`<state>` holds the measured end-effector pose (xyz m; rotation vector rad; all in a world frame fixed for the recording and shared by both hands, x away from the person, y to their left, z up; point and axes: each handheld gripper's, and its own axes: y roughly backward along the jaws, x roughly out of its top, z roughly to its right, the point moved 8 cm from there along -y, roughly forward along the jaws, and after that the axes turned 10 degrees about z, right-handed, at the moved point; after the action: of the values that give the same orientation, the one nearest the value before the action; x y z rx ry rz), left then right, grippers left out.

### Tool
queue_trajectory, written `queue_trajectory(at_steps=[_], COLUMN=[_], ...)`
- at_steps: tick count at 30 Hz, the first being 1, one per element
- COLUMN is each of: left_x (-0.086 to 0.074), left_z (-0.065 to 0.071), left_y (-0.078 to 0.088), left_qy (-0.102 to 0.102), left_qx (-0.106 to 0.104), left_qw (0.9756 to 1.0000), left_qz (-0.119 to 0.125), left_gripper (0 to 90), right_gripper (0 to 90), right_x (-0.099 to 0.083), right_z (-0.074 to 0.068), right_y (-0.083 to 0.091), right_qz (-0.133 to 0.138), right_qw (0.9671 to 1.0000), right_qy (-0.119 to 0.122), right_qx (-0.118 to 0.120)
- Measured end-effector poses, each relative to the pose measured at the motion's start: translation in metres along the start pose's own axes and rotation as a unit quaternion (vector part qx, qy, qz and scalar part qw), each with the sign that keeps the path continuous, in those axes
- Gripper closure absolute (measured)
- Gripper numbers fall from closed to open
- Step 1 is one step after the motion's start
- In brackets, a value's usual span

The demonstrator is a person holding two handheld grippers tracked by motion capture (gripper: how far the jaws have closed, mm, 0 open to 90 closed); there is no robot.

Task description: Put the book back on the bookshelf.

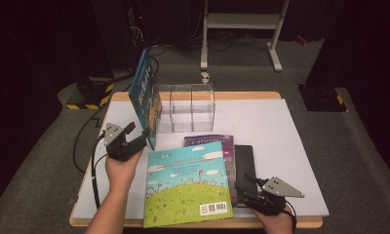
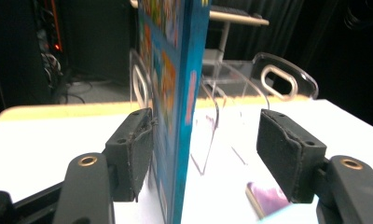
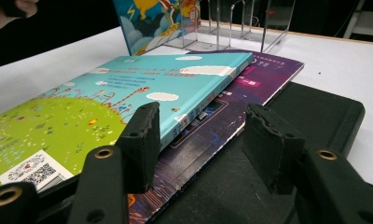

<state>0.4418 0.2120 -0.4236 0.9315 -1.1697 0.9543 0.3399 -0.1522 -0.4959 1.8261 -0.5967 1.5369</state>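
Observation:
A blue picture book [image 1: 144, 95] stands upright on its edge against the left side of a clear acrylic rack [image 1: 190, 109]. My left gripper [image 1: 139, 131] is open with this book [image 2: 175, 93] between its jaws. The left pad [image 2: 133, 154] lies against the cover and the right pad [image 2: 287, 158] stands well clear of it. Three books lie flat in front: a green and blue one [image 1: 188, 183] on top, a purple one [image 1: 227, 144] under it, and a black one [image 1: 245, 161] at the right. My right gripper [image 1: 246, 187] is open low over the near edges of the purple book [image 3: 250, 84] and black book [image 3: 315, 116].
The white table [image 1: 281, 141] has bare room at the right and far left. The rack's empty slots [image 2: 282, 79] sit just right of the upright book. A white stand frame [image 1: 242, 22] and a yellow-striped base [image 1: 88, 95] are on the floor beyond.

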Motion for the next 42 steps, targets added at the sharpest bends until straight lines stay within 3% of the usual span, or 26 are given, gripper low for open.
queue_trajectory(at_steps=[7, 11, 14, 16, 19, 21, 23, 25, 27, 30, 32, 35, 37, 39, 42], left_x=[-0.023, -0.041, -0.055, -0.072, -0.094, -0.106, -0.113, -0.117, -0.123, -0.13, -0.136, -0.142, -0.143, -0.143, -0.143], left_z=[0.004, 0.014, 0.016, 0.017, 0.02, 0.022, 0.022, 0.023, 0.025, 0.028, 0.031, 0.034, 0.035, 0.035, 0.036], left_y=[0.024, 0.038, 0.046, 0.051, 0.056, 0.06, 0.062, 0.064, 0.066, 0.065, 0.065, 0.067, 0.067, 0.067, 0.067], left_qy=[-0.005, -0.014, -0.017, -0.018, -0.035, -0.034, -0.023, 0.001, 0.014, 0.023, 0.027, 0.031, 0.032, 0.027, 0.028], left_qx=[-0.031, -0.057, -0.061, -0.054, -0.052, -0.058, -0.066, -0.08, -0.096, -0.103, -0.115, -0.122, -0.119, -0.118, -0.115], left_qw=[0.9991, 0.997, 0.9954, 0.9925, 0.9876, 0.9846, 0.9825, 0.9793, 0.9745, 0.9704, 0.9642, 0.9587, 0.96, 0.9602, 0.9621], left_qz=[-0.028, -0.05, -0.073, -0.108, -0.144, -0.161, -0.173, -0.186, -0.202, -0.217, -0.238, -0.255, -0.252, -0.252, -0.246], left_gripper=[36.7, 35.7, 33.0, 32.1, 30.0, 28.3, 26.7, 24.8, 22.3, 20.6, 19.8, 19.6, 18.5, 18.6, 18.8], right_gripper=[41.4, 40.3, 38.2, 35.5, 35.2, 35.0, 33.6, 34.0, 33.7, 32.8, 32.8, 31.8, 31.0, 31.2, 30.9], right_x=[-0.004, -0.005, -0.005, -0.005, -0.005, -0.006, -0.007, -0.006, -0.002, 0.007, 0.011, 0.014, 0.013, 0.01, 0.006], right_z=[0.001, 0.002, 0.002, 0.003, 0.003, 0.002, 0.0, -0.001, -0.003, -0.008, -0.011, -0.015, -0.017, -0.019, -0.023], right_y=[-0.002, -0.002, -0.001, -0.001, 0.0, 0.0, -0.002, -0.004, -0.007, -0.015, -0.021, -0.032, -0.036, -0.036, -0.034], right_qz=[-0.007, -0.011, -0.014, -0.016, -0.019, -0.023, -0.03, -0.034, -0.034, -0.035, -0.038, -0.052, -0.06, -0.062, -0.071], right_qw=[1.0, 0.9999, 0.9999, 0.9997, 0.9993, 0.9993, 0.999, 0.9987, 0.9988, 0.9988, 0.9988, 0.9981, 0.998, 0.9976, 0.9972], right_qy=[0.002, 0.002, 0.005, 0.007, 0.012, 0.014, 0.02, 0.024, 0.022, 0.02, 0.018, 0.023, 0.013, 0.022, 0.022], right_qx=[-0.006, -0.007, -0.008, -0.018, -0.029, -0.027, -0.027, -0.028, -0.027, -0.027, -0.023, -0.023, -0.018, -0.022, -0.011])
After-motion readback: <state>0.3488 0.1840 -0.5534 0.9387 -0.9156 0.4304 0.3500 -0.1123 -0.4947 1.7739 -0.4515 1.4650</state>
